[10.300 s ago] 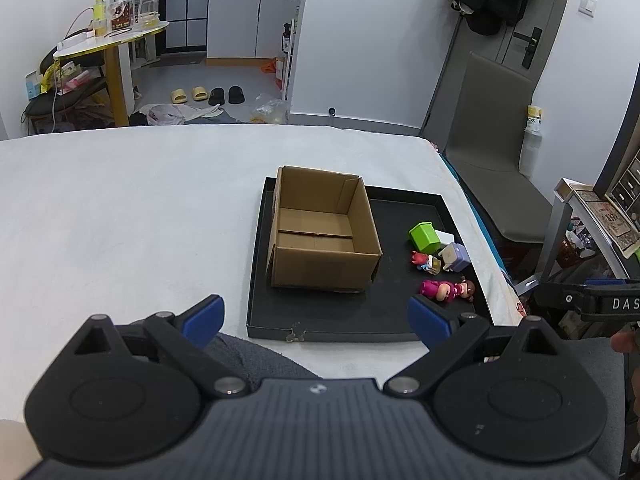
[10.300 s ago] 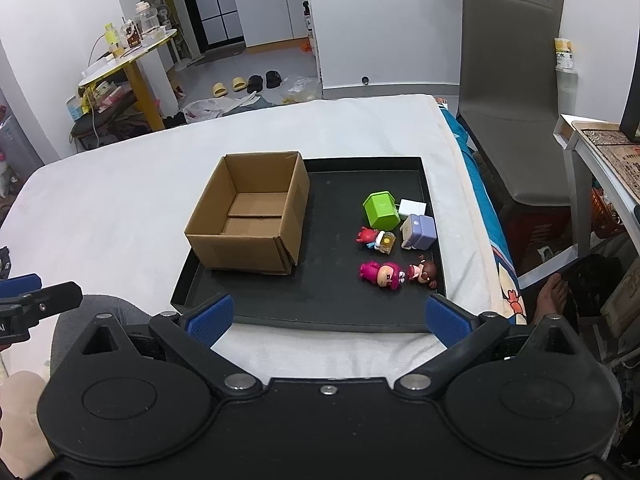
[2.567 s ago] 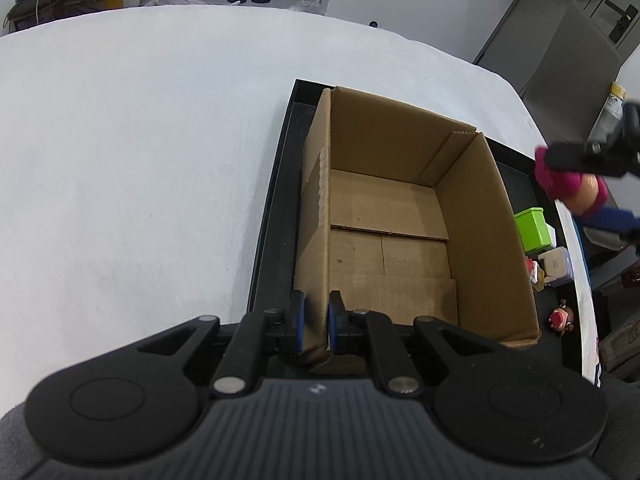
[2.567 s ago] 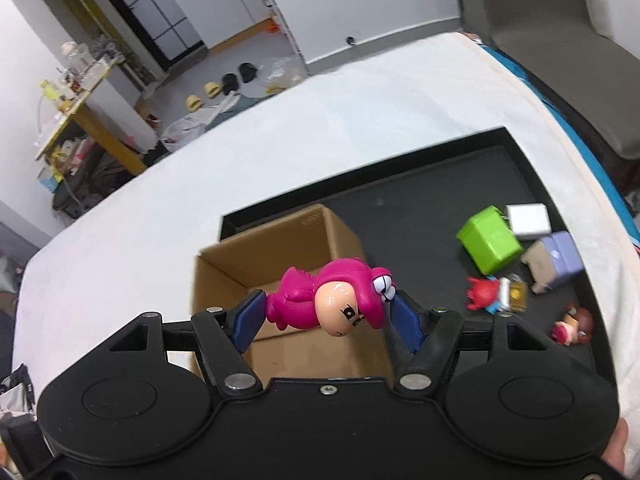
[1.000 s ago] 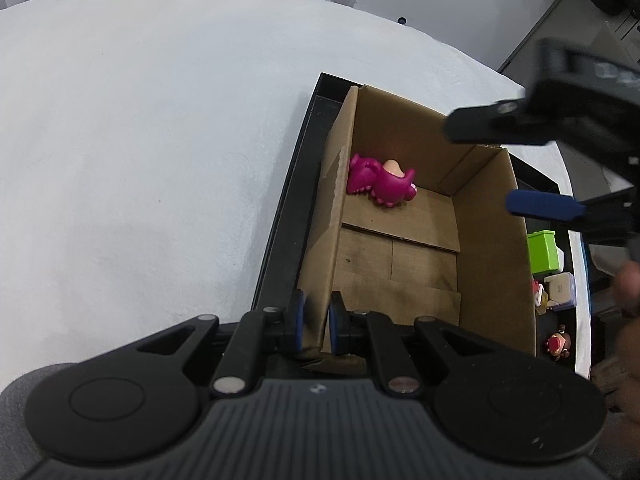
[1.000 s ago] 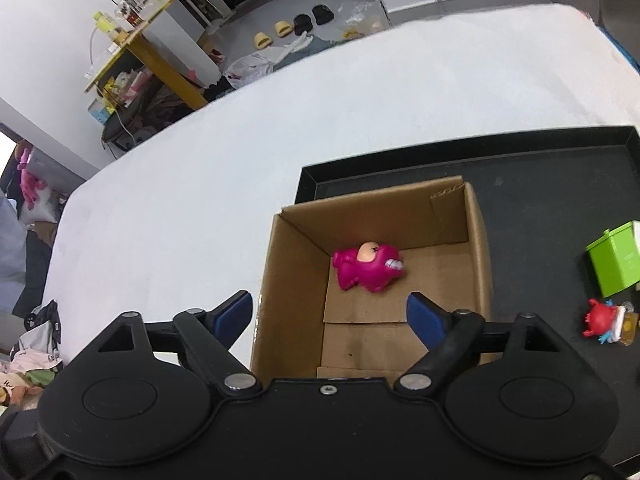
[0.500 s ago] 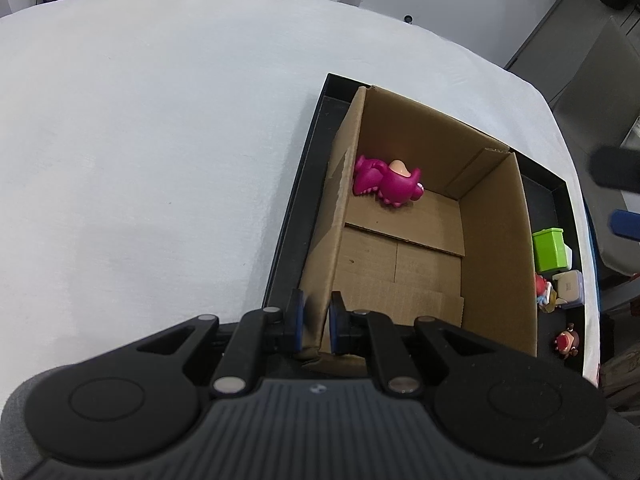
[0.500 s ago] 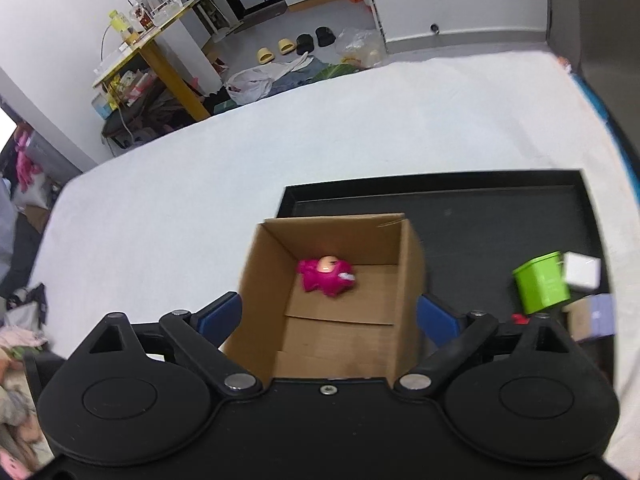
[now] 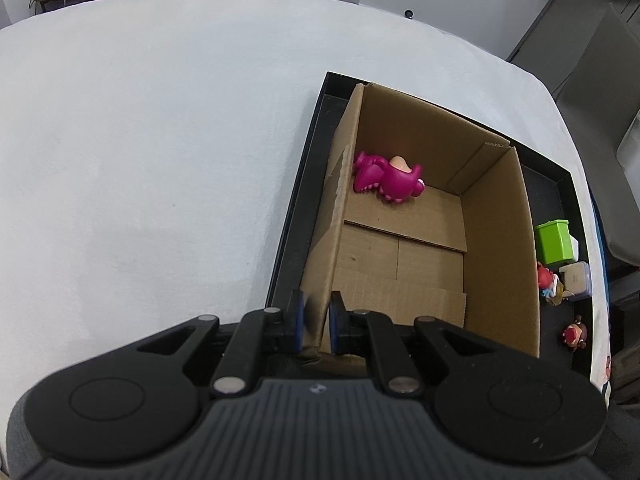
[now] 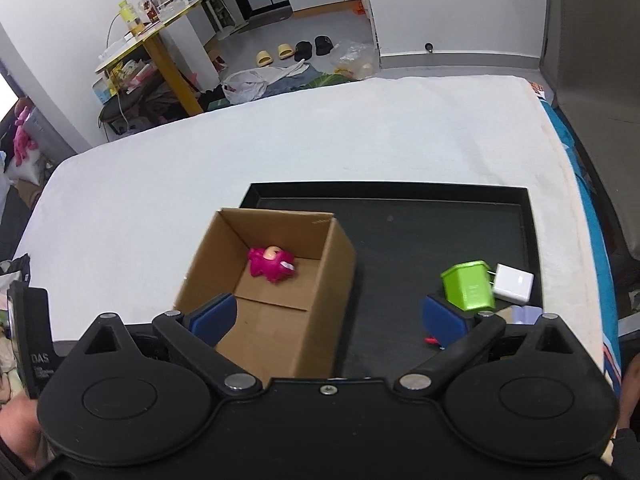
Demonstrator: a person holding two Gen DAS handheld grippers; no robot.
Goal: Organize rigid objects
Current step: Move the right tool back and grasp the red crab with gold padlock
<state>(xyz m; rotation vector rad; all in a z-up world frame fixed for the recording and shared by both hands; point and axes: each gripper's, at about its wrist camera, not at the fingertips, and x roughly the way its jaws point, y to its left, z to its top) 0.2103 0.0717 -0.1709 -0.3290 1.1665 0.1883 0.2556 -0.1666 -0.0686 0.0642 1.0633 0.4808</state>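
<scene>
An open cardboard box (image 9: 496, 248) (image 10: 320, 300) stands on a black tray (image 9: 308, 152) (image 10: 400, 220). A pink figure (image 9: 386, 179) (image 10: 273, 264) lies inside it near the far wall. My left gripper (image 9: 316, 322) is shut on the box's near left wall. My right gripper (image 10: 328, 318) is open and empty above the tray, between the box and the loose toys. A green cube (image 9: 554, 241) (image 10: 468, 286), a white block (image 10: 514, 282), a lilac cube (image 9: 576, 280), a red figure (image 9: 546, 280) and a small doll (image 9: 576, 334) lie on the tray's right side.
The tray sits on a white cloth-covered table (image 9: 160, 140) (image 10: 360, 132). A grey chair (image 10: 592, 60) stands past the table's right edge. A yellow side table (image 10: 152, 40) and shoes (image 10: 292, 50) are on the floor beyond.
My right gripper let the pink figure go into the box, opened, and has drawn back and to the right over the tray. My left gripper still holds the box wall.
</scene>
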